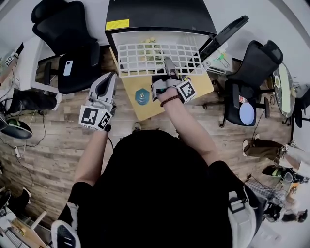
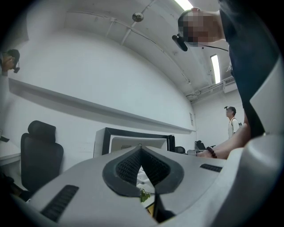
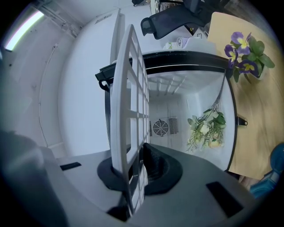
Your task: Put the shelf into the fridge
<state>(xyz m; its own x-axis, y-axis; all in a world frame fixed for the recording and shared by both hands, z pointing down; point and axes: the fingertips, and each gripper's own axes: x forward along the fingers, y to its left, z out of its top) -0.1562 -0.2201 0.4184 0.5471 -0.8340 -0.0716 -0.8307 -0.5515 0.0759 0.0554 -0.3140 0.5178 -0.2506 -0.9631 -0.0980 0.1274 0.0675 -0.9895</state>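
Pinching the near edge of the shelf (image 3: 128, 88), the right gripper (image 3: 135, 162) is holding it flat above the table (image 1: 150, 109). The shelf's far edge is reaching the open mouth of the fridge (image 1: 155, 14), which is standing at the table's far edge. The left gripper (image 2: 141, 155) is hanging off the table's left edge, its jaws pressed together on nothing.

To do this step well, the shelf is needing to go in level and square to the opening, with both side edges meeting the wall supports together; I cannot make those supports out. A straight, slow push seems best, since one grip at the middle is letting the corners swing. Flowers (image 3: 206, 128) are lying inside, so the shelf should be passing above them.
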